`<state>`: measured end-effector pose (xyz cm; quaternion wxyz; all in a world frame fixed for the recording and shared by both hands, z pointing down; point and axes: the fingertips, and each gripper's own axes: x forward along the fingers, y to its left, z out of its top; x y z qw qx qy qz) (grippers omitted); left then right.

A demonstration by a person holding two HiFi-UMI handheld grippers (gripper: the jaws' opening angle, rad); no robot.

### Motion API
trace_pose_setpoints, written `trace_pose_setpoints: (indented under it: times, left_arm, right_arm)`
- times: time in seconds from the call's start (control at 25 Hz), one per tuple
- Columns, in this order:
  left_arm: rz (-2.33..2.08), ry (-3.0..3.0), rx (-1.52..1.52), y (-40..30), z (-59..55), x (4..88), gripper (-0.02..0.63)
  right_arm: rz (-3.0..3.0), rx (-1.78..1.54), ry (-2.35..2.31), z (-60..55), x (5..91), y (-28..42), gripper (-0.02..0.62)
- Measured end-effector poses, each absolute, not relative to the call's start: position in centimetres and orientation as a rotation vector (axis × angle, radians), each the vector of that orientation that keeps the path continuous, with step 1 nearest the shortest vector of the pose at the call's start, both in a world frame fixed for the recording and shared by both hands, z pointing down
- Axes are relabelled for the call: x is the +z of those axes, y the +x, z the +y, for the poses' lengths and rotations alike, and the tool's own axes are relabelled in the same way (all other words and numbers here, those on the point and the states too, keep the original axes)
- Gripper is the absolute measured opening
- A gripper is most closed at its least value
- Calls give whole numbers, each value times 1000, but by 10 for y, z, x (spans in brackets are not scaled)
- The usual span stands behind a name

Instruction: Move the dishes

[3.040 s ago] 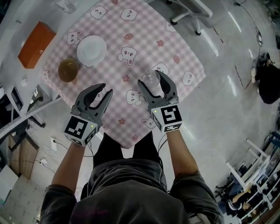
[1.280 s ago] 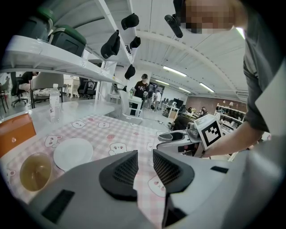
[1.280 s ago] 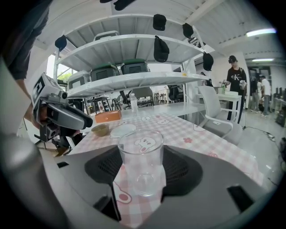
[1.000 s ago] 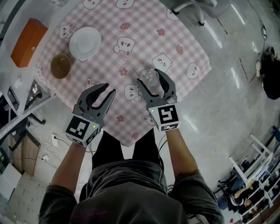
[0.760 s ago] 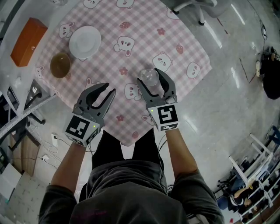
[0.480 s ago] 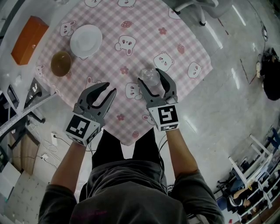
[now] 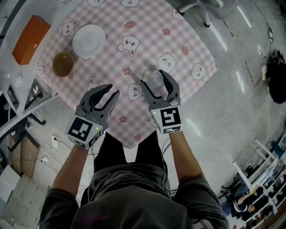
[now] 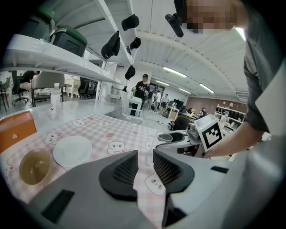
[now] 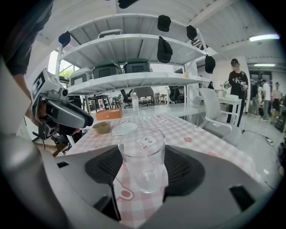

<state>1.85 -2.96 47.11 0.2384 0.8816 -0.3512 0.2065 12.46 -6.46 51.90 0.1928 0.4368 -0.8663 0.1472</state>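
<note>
A clear drinking glass (image 7: 152,75) stands upright between the jaws of my right gripper (image 7: 153,79), over the near part of the pink checked tablecloth (image 7: 134,27). In the right gripper view both pads sit against the sides of the glass (image 9: 142,156). My left gripper (image 7: 111,90) hovers to the left of it near the table's front edge, open with nothing between its pads (image 8: 126,170). A white plate (image 7: 88,41) and a brown bowl (image 7: 63,63) rest at the far left of the table.
An orange box (image 7: 30,39) lies left of the cloth, beyond the bowl. An office chair (image 7: 196,6) stands past the table's far corner. Shelves with bins and a water bottle (image 8: 54,103) rise behind the table. People stand in the room's background.
Both grippers keep their places and the glass stays between the right jaws. Only the head view has drifted slightly over the table.
</note>
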Motion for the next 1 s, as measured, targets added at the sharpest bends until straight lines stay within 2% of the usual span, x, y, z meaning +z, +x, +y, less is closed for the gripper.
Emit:
trace_pose_setpoints:
  times: [1.0]
  left_arm:
    - [-973,2458,535,17,-31,459,104]
  right_arm:
    - [-2430,407,1256,-60,512,128,281]
